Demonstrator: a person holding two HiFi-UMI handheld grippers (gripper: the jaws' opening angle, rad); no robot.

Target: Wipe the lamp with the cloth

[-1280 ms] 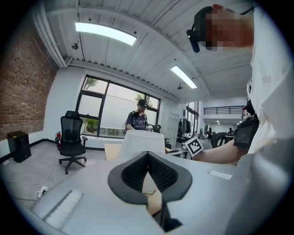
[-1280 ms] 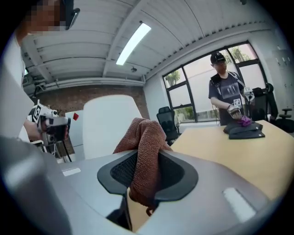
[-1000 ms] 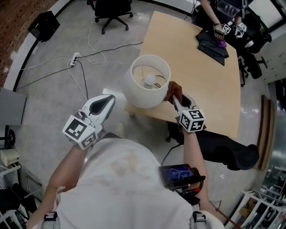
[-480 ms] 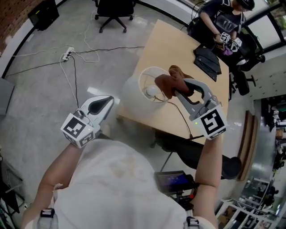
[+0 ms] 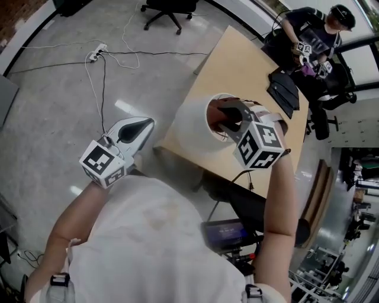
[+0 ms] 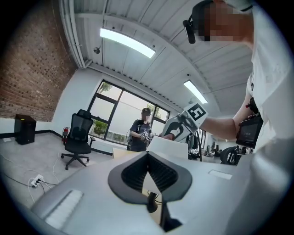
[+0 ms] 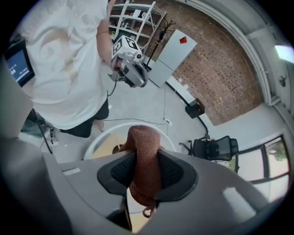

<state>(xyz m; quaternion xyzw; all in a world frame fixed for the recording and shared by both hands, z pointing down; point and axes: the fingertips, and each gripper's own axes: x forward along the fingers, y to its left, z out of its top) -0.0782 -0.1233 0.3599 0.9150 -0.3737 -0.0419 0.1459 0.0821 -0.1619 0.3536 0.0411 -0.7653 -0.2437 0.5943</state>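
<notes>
A white lamp shade (image 5: 192, 127) stands at the near corner of the wooden table (image 5: 243, 65), its round top opening facing up. My right gripper (image 5: 228, 121) hangs over that opening and points steeply down, shut on a rust-brown cloth (image 5: 219, 111). In the right gripper view the cloth (image 7: 143, 151) bulges out between the pads, just above the shade's white rim (image 7: 98, 137). My left gripper (image 5: 147, 124) is held level to the left of the shade, apart from it, jaws together with nothing in them. Its own view shows the shade (image 6: 167, 146) ahead.
Another person (image 5: 314, 32) with grippers works over dark fabric (image 5: 287, 86) at the table's far end. An office chair (image 5: 172, 7) and a power strip with cables (image 5: 98, 50) lie on the floor to the left. A small screen (image 5: 228, 232) hangs at my waist.
My right gripper rose from the shade's right side to above its top opening, rolling over as it went, with the cloth still in it. The left gripper shifted slightly.
</notes>
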